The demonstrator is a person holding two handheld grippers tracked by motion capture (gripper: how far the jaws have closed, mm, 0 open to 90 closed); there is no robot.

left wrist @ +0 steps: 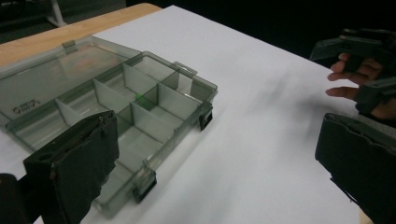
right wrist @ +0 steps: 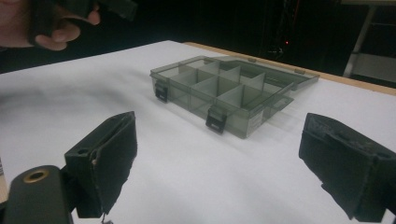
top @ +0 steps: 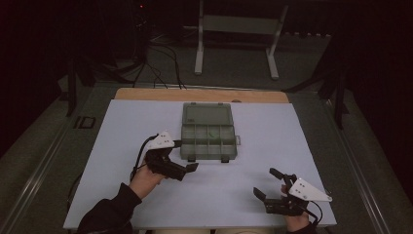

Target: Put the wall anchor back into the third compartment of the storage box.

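So the smoky-grey organizer box (top: 208, 137) is sitting flat on the white sheet (top: 253, 146) that covers most of the bench (top: 146, 93), a bit toward the far side and roughly centred – lid (top: 206, 114) flipped all the way open and lying flat behind the tray. The tray is split by dividers into a handful of compartments, and there's one tiny green thing (left wrist: 139, 97) in one of the middle ones; too small to tell what it is. Two black latches (right wrist: 215, 122) hang off the front edge, facing the person. The left gripper (top: 186, 156) is right up at the box's near-left corner, jaws spread wide with nothing between them – in the left gripper view one jaw sits just over that corner of the tray, though I can't tell if it's actually touching. The right gripper (top: 268, 183) is hanging out well apart from the box, down near the front-right part of the sheet, jaws also wide open and empty, aimed roughly toward the box. The room around the bench is pretty dark.
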